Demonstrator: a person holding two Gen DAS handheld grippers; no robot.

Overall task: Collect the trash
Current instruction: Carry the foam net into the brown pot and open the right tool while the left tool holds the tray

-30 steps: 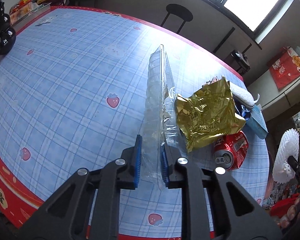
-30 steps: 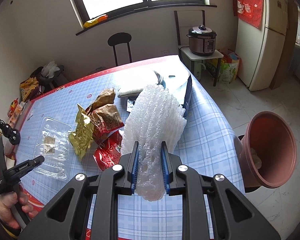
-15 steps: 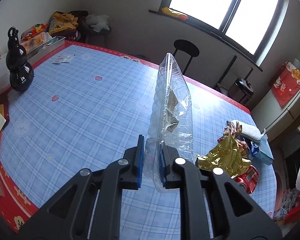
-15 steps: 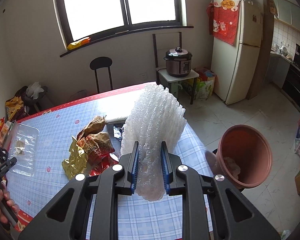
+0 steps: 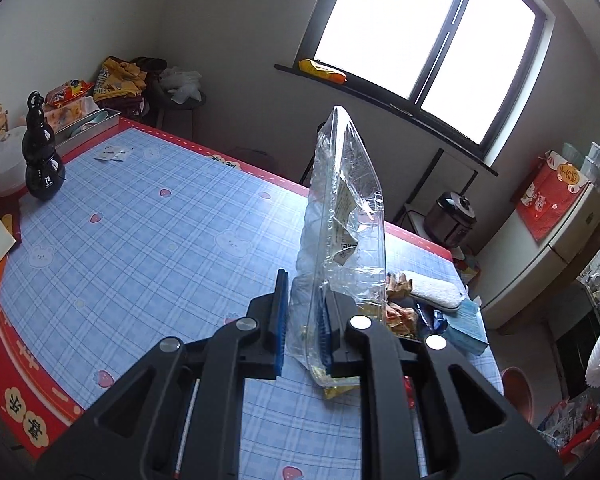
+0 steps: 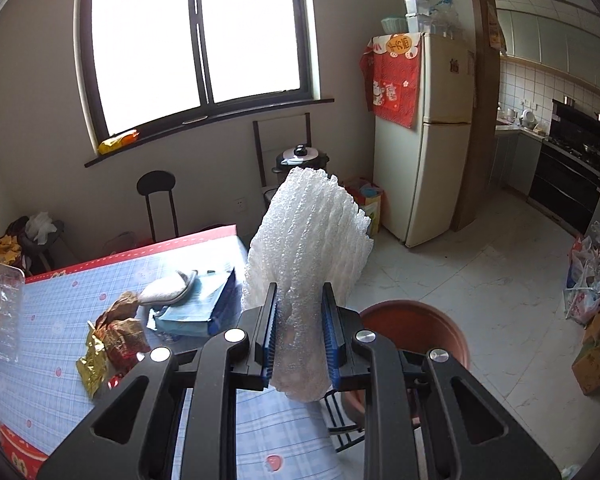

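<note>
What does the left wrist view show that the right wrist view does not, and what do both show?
Left wrist only: the left claw shut on the clear plastic tray, and a black gourd bottle.
Right wrist only: the right claw shut on white foam netting, and the kitchen stove.
Both: the blue checked tablecloth, gold wrapper, terracotta bin, fridge.

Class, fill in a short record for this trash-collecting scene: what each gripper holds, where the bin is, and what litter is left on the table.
left gripper: shut on clear plastic tray, held upright above the table
right gripper: shut on white foam netting
bin: terracotta-coloured tub on the floor beside the table, just behind the right gripper
litter left: gold foil wrapper, brown snack wrapper
</note>
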